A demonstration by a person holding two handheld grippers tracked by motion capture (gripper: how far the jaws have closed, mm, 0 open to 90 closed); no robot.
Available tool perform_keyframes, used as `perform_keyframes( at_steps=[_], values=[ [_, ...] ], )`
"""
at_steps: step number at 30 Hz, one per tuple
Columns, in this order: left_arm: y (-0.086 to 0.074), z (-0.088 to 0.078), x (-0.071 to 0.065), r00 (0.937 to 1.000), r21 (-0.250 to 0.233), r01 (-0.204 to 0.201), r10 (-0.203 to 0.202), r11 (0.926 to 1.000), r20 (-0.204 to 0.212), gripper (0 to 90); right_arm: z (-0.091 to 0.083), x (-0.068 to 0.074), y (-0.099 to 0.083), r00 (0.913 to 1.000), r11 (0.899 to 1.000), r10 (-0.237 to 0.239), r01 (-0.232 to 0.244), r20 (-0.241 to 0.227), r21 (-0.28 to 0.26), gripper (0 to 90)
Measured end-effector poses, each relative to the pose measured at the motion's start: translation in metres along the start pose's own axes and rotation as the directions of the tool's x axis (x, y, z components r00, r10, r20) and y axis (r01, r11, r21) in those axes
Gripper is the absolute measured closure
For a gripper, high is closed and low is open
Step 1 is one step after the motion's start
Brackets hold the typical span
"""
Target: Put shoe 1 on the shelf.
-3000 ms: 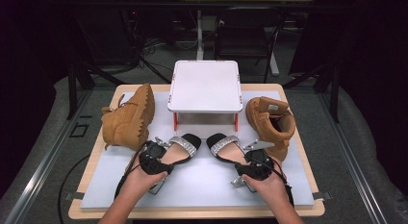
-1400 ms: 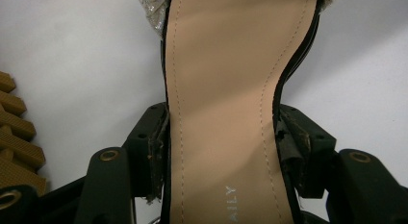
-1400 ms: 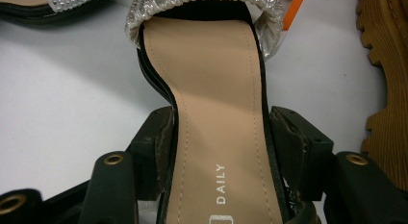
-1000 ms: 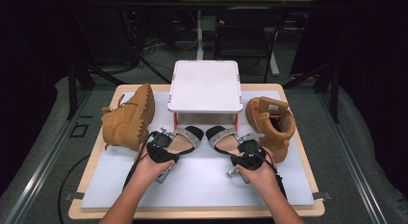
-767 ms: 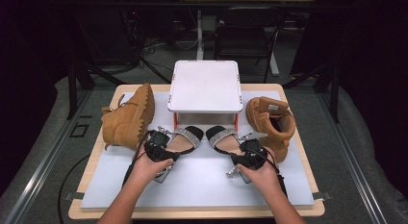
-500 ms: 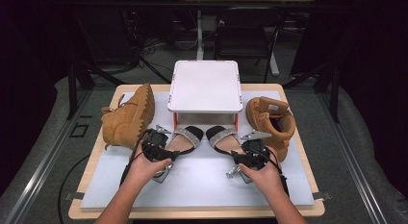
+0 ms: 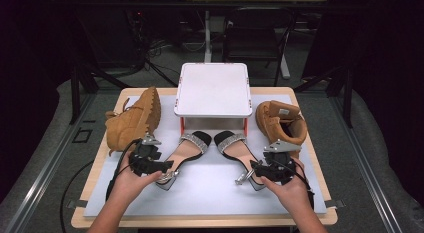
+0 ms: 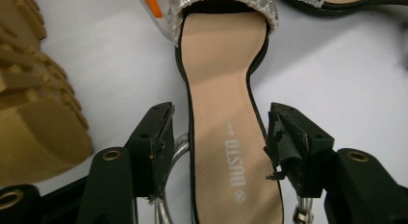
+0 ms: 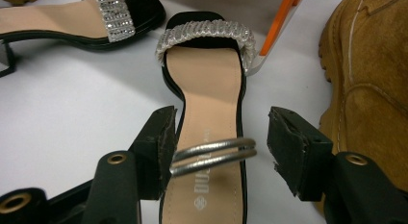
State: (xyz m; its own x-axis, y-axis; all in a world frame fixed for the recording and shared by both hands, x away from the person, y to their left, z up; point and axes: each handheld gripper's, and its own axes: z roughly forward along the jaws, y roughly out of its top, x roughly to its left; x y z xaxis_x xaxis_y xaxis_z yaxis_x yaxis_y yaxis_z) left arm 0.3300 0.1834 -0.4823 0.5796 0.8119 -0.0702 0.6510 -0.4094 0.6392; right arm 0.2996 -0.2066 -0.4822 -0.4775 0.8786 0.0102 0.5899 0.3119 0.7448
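The high view looks forward and down from above the person's side of the table (image 7: 200, 213), far enough to take in the whole top and the floor around it. The left gripper view sits close, looking along its jaws at the left sandal (image 8: 226, 113). The right gripper view sits equally close over the right sandal (image 9: 207, 104). All three share both sandals, and each gripper view catches the other's sandal at its top edge.
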Motion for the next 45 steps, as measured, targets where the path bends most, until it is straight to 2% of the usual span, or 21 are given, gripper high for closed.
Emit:
perform_keyframes(
  at_steps=[2,6,9,13,15,20,22,24,25,28,29,30,34,36,40,41,45],
  values=[
    [-0.006,-0.004,0.003,0.9998,-0.009,0.016,-0.016,0.9998,0.008,42.2,-0.003,-0.002,-0.004,0.9999,1.0,0.001,-0.001,-0.012,-0.006,45.0],
    [-0.015,-0.01,0.007,0.9997,-0.018,0.023,-0.023,0.9996,0.012,41.6,-0.007,-0.006,-0.01,0.9999,1.0,-0.004,0.004,-0.016,-0.012,46.1],
    [-0.023,-0.013,0.009,0.999,-0.019,0.041,-0.04,0.999,0.018,41.6,-0.008,-0.008,-0.015,0.9996,1.0,0.011,-0.012,-0.025,-0.022,47.8],
    [-0.031,-0.017,0.012,0.9986,-0.017,0.037,-0.036,0.9992,0.039,42.4,-0.012,-0.011,-0.021,0.9994,1.0,0.015,-0.016,-0.031,-0.027,51.4],
    [-0.036,-0.018,0.013,0.9973,-0.02,0.052,-0.051,0.9985,0.053,43.7,-0.012,-0.011,-0.023,0.9992,1.0,0.018,-0.018,-0.037,-0.014,51.6],
    [-0.044,-0.018,0.014,0.9975,-0.025,0.055,-0.053,0.9982,0.047,47.4,-0.012,-0.01,-0.03,0.9994,0.999,-0.027,0.027,-0.023,0.017,48.9],
    [-0.049,-0.017,0.016,0.9971,-0.041,0.061,-0.059,0.9973,0.046,48.5,-0.012,-0.01,-0.032,0.9992,1.0,-0.024,0.025,-0.031,0.017,49.0],
    [-0.055,-0.015,0.018,0.9951,-0.055,0.077,-0.073,0.9955,0.066,49.7,-0.011,-0.013,-0.037,0.9981,1.0,0.011,-0.01,-0.061,0.009,51.2],
    [-0.056,-0.014,0.017,0.9952,-0.055,0.08,-0.076,0.9953,0.062,49.9,-0.01,-0.013,-0.038,0.9976,1.0,0.028,-0.027,-0.064,0.001,51.3],
    [-0.059,-0.014,0.017,0.9955,-0.061,0.076,-0.072,0.9952,0.061,51.9,-0.01,-0.016,-0.04,0.9963,0.999,0.047,-0.047,-0.072,0.002,52.3],
    [-0.059,-0.015,0.017,0.996,-0.063,0.071,-0.067,0.9955,0.059,52.2,-0.01,-0.018,-0.041,0.9944,0.998,0.068,-0.068,-0.081,-0.005,54.5],
    [-0.06,-0.016,0.017,0.9961,-0.063,0.072,-0.069,0.9954,0.055,51.8,-0.009,-0.018,-0.041,0.9947,0.998,0.066,-0.066,-0.079,-0.004,54.3],
    [-0.062,-0.016,0.017,0.998,-0.053,0.049,-0.047,0.9974,0.042,43.0,-0.009,-0.018,-0.042,0.9969,0.999,0.052,-0.052,-0.06,0.009,40.3],
    [-0.063,-0.016,0.017,0.9979,-0.057,0.051,-0.049,0.9971,0.043,38.7,-0.009,-0.018,-0.043,0.9966,0.999,0.052,-0.051,-0.064,0.011,38.7],
    [-0.067,-0.014,0.014,0.9973,-0.027,0.034,-0.032,0.9991,0.066,33.1,-0.008,-0.017,-0.043,0.9958,0.999,0.022,-0.018,-0.089,0.048,33.4],
    [-0.069,-0.012,0.012,0.9965,-0.002,0.021,-0.02,0.9998,0.081,31.4,-0.006,-0.015,-0.045,0.996,0.998,0.015,-0.01,-0.088,0.055,33.3],
    [-0.07,-0.005,0.009,0.9956,0.021,-0.004,0.002,0.9998,0.093,31.1,-0.004,-0.014,-0.045,0.9934,0.998,0.024,-0.017,-0.112,0.067,32.7]
  ],
)
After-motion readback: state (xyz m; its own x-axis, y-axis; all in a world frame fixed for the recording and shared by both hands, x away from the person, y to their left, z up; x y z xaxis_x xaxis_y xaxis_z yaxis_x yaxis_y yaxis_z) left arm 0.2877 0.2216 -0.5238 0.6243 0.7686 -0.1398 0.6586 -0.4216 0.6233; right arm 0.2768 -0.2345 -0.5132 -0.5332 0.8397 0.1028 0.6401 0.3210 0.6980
